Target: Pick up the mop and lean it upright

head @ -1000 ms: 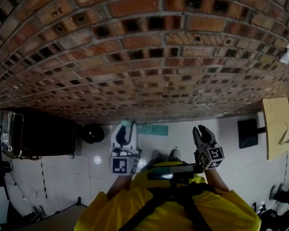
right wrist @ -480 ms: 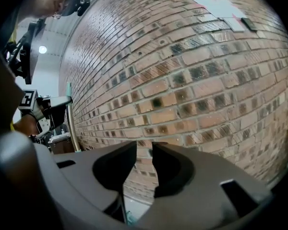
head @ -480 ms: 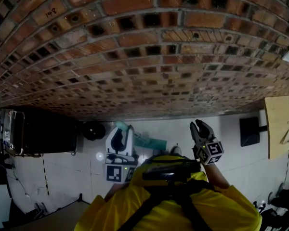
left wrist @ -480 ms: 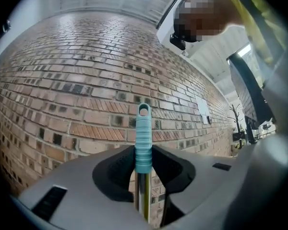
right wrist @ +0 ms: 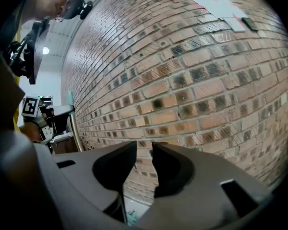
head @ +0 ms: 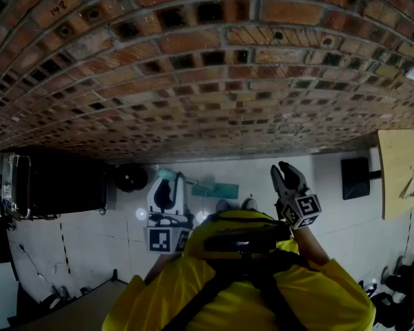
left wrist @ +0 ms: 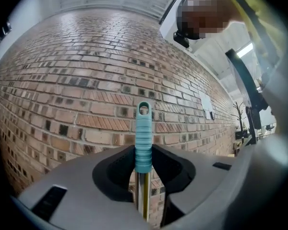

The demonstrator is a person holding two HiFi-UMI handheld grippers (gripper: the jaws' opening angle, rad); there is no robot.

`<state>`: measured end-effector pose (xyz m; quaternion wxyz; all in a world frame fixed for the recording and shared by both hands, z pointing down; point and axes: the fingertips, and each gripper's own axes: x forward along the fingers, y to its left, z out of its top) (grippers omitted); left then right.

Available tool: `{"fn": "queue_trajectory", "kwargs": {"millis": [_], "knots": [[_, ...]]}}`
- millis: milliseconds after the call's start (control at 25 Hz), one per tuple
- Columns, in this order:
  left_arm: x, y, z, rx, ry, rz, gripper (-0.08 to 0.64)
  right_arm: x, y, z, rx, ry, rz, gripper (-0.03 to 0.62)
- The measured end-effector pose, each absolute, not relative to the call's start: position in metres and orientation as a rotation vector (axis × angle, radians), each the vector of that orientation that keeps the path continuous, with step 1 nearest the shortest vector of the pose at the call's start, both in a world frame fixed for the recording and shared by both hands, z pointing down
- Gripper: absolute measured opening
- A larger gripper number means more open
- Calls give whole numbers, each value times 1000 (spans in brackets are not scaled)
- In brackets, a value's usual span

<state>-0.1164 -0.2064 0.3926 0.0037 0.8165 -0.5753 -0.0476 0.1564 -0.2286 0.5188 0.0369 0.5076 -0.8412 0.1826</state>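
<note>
Compared with a second ago, the left gripper is seen shifted a bit to the left in the head view. The right gripper is raised a touch, and the mop is carried along with the left one.

So, the left gripper is clamped on the mop. In the left gripper view the metal shaft is pinched between the jaws just under the teal ribbed grip. The grip is pointed straight up past the jaw tips, with its hanging loop at the very top. The mop is held upright right in front of the wall. Whether the wall is actually touched by it can't be made out, tbh. Its teal head is seen down on the floor, near the foot of the wall.

The right gripper is kept off to the side, well apart from the mop. Its jaws are parted by a narrow gap, and only brick is seen through it, so nothing is held there. The shaft is caught at the left edge of the right gripper view.
</note>
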Motion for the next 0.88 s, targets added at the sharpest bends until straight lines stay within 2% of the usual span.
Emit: {"fn": "queue_trajectory", "kwargs": {"millis": [680, 880], "knots": [[-90, -331, 653, 2320, -1713, 290, 104, 175, -226, 548, 1653, -2500, 595, 109], [-82, -368, 679, 2338, -1698, 330, 103, 186, -224, 549, 1696, -2467, 600, 109]]}}
